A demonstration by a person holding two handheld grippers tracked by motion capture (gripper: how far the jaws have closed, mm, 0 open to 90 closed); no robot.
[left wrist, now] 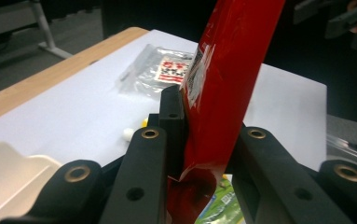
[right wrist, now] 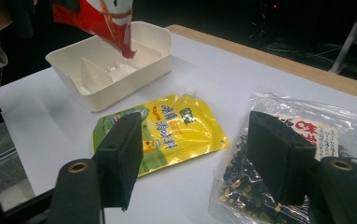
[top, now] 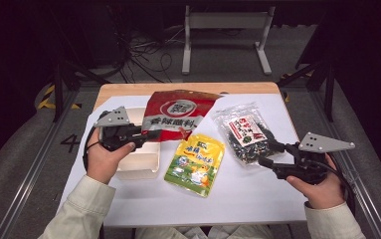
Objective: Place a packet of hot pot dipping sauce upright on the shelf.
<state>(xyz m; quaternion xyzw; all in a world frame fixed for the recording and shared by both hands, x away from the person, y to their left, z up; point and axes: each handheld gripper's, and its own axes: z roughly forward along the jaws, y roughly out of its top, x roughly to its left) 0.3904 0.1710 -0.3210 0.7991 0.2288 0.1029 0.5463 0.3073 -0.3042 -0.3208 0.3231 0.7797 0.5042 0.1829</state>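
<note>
Lifting shiny red plastic pouch (top: pixel 177 115), pinched tight in left gripper (top: pixel 150 134) jaws, above white plastic tray (top: pixel 138 162). Right gripper (top: pixel 269 153) jaws half open, empty. Next: lower into tray.

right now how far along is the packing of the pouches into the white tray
Early on. Nothing lies in the white tray yet. In hand: the left gripper is shut on the red pouch, holding it lifted over the tray. Left to do: the yellow pouch and the clear packet lie flat on the table. The right gripper is open at the clear packet, gripping nothing.
</note>
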